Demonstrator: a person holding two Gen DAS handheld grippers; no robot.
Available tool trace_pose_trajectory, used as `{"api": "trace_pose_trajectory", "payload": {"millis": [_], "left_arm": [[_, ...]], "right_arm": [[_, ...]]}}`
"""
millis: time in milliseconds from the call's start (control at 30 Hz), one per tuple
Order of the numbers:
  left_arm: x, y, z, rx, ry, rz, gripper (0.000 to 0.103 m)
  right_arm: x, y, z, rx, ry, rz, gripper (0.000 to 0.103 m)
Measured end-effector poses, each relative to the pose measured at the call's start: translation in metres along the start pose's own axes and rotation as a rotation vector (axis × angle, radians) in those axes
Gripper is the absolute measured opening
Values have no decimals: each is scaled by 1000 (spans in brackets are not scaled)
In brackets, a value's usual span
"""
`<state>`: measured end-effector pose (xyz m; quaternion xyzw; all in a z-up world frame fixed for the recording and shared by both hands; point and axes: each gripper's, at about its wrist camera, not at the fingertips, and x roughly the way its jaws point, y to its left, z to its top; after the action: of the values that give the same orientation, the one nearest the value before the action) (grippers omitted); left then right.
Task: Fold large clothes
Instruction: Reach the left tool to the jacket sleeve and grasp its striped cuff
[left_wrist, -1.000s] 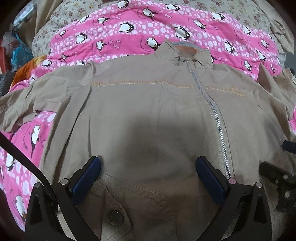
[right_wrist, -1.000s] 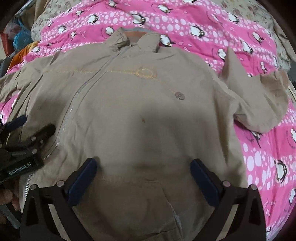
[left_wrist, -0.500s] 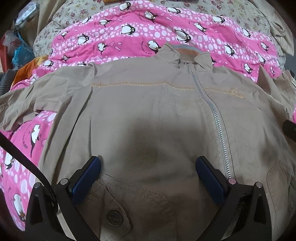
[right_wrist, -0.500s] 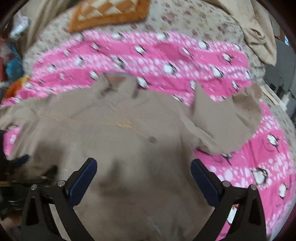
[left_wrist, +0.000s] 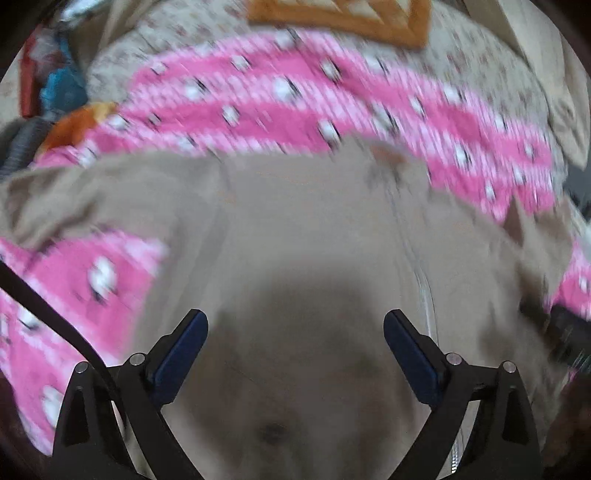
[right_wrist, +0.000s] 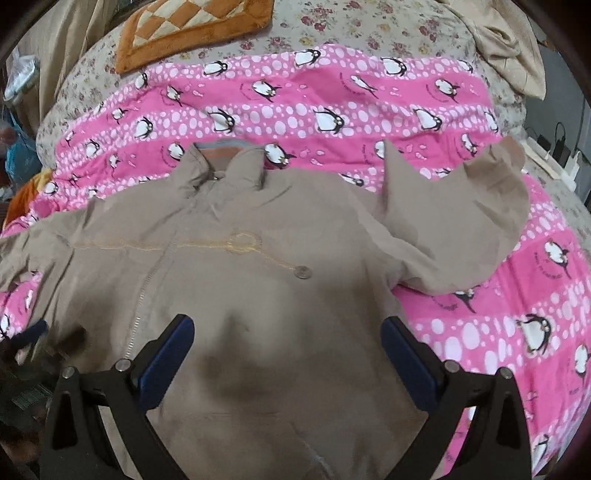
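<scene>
A tan zip-front jacket (right_wrist: 258, 295) lies spread face up on a pink penguin blanket (right_wrist: 332, 107), collar at the far side, its right sleeve (right_wrist: 461, 229) bunched and curled upward. The left gripper (left_wrist: 295, 343) and right gripper (right_wrist: 286, 347) both hover over the near hem, fingers spread wide and holding nothing. The likely risks: the crumpled sleeve could fold in crooked, and the left view is blurred, so a pinch there may miss the hem.

One jacket (right_wrist: 258, 314), one penguin blanket (right_wrist: 332, 110), one orange cushion (right_wrist: 192, 29), two hand-held grippers: left (left_wrist: 295, 339), right (right_wrist: 288, 343).
</scene>
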<state>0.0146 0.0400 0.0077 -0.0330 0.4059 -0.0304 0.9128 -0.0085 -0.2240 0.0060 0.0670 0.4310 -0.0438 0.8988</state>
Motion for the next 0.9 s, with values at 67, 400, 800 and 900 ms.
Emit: {"api": "trace_pose_trajectory", "payload": {"millis": [67, 400, 800, 900], "left_arm": [[-16, 29, 22, -26, -61, 34, 82], [-45, 265, 35, -279, -182, 256, 78], [-8, 351, 52, -255, -143, 347, 45], [-15, 351, 52, -328, -123, 360, 0]], "right_arm": [[0, 3, -1, -8, 1, 1, 102], [-13, 15, -6, -66, -18, 10, 102], [1, 21, -10, -93, 26, -10, 102], [-3, 16, -11, -98, 16, -32, 102]]}}
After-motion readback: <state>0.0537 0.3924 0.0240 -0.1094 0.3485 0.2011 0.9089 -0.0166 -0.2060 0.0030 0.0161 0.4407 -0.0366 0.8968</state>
